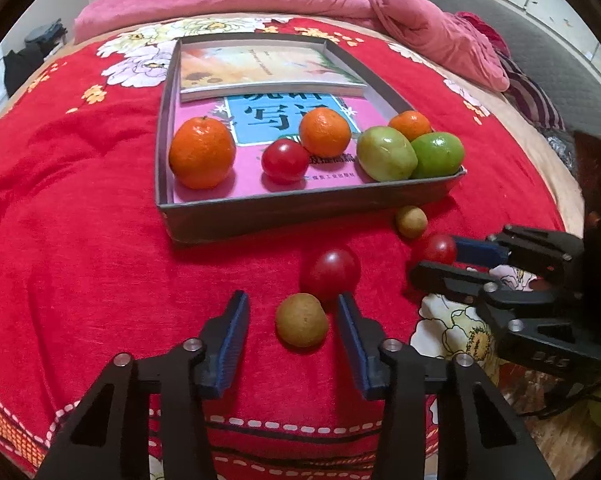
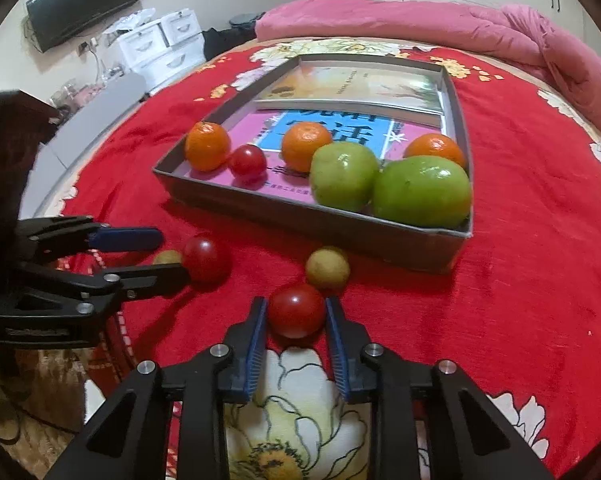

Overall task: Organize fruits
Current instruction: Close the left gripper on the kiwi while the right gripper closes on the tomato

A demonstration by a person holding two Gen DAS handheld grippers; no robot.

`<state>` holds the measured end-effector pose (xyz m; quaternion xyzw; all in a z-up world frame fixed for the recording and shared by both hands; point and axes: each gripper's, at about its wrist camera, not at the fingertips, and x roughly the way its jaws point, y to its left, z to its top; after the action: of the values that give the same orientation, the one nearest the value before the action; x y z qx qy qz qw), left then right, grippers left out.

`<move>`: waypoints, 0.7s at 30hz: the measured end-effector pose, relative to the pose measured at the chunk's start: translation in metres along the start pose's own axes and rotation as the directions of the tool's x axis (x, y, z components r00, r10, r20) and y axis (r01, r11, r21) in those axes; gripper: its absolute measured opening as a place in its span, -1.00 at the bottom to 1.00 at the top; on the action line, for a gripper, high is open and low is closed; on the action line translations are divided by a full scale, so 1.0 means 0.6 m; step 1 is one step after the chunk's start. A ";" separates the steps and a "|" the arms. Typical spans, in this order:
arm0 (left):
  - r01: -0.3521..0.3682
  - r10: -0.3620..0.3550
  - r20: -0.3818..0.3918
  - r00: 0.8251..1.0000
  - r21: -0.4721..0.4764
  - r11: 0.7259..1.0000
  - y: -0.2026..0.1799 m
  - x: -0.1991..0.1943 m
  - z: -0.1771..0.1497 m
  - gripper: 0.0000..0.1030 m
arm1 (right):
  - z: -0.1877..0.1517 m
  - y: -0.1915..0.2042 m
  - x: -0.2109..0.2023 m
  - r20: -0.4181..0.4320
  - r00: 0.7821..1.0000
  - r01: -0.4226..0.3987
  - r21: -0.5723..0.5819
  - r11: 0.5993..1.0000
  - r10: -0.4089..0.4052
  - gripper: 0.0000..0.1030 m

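In the tray: six fruits are home already in the grey tray [image 1: 300,210]: three oranges [image 1: 202,152], two green fruits [image 1: 386,154] side by side in the near right corner, and one small red fruit in the tray [image 1: 285,160], all lying on the books [image 1: 260,68] that line its floor.
Still out: four small fruits lie on the red blanket [image 1: 80,220] in front of the tray: two red, two brownish.
Left gripper [image 1: 292,320]: jaws narrowed around a brown fruit [image 1: 301,320]; a sliver of blanket shows on the left side, so it brackets the fruit, not yet clamped.
Right gripper [image 2: 296,312]: both blue pads press the sides of a red fruit [image 2: 297,311], which sits on the blanket; that one is gripped.
Waiting: a second red fruit [image 2: 206,258] lies just beyond the left gripper's tips, and a second brown fruit [image 2: 327,268] lies close to the tray's front wall.
Progress: my read is past halfway; six in, two being taken, two untouched.
Left to do: lift these two into the tray, then come back for the last pair.
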<state>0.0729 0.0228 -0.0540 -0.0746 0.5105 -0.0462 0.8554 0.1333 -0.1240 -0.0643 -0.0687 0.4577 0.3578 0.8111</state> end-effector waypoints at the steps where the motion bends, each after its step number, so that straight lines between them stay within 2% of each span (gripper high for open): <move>1: 0.002 -0.002 -0.001 1.000 0.000 1.000 -0.001 0.001 -0.001 -0.24 | 0.001 0.002 -0.003 0.006 1.000 -0.006 -0.004 1.000 0.006 -0.43; 6: 0.000 0.000 0.000 1.000 0.012 1.000 -0.006 0.005 -0.001 -0.46 | 0.012 0.011 -0.026 0.062 0.997 -0.038 -0.020 0.999 0.039 -0.43; 11: -0.005 0.005 0.020 1.000 0.009 1.000 -0.006 -0.009 0.004 -0.46 | 0.020 0.011 -0.038 0.095 0.994 -0.054 -0.019 0.998 0.055 -0.43; 21: 0.002 0.000 0.126 0.992 -0.014 1.000 -0.008 -0.072 0.042 -0.46 | 0.030 0.012 -0.058 0.149 0.986 -0.065 -0.020 0.998 0.067 -0.43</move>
<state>0.0744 0.0266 -0.0038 -0.0835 0.4560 -0.0382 0.8852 0.1301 -0.1288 -0.0251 -0.0326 0.3947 0.3921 0.8303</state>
